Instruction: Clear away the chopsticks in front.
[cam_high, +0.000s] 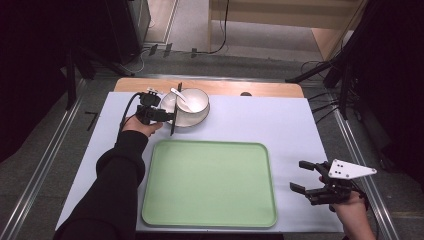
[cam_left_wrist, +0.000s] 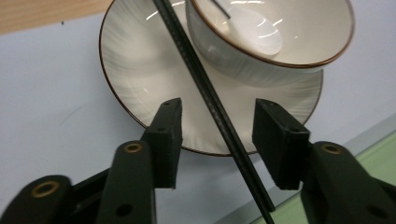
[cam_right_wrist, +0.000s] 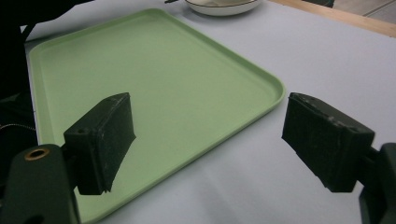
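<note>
left gripper (cam_left_wrist: 217, 135) around two chopsticks (cam_left_wrist: 205, 88), one bowl (cam_left_wrist: 271, 35), one plate (cam_left_wrist: 140, 60)

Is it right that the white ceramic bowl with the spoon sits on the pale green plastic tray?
Not quite. The high view shows the white ceramic bowl on a white saucer on the table, beyond the pale green plastic tray.

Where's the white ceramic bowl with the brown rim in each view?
High view: white ceramic bowl with brown rim, upper left of centre, on its white saucer.
Left gripper view: bowl, top right, above the black chopstick.
Right gripper view: hard to tell; the saucer's rim at top centre.
Shared landmark: green plastic tray.
</note>
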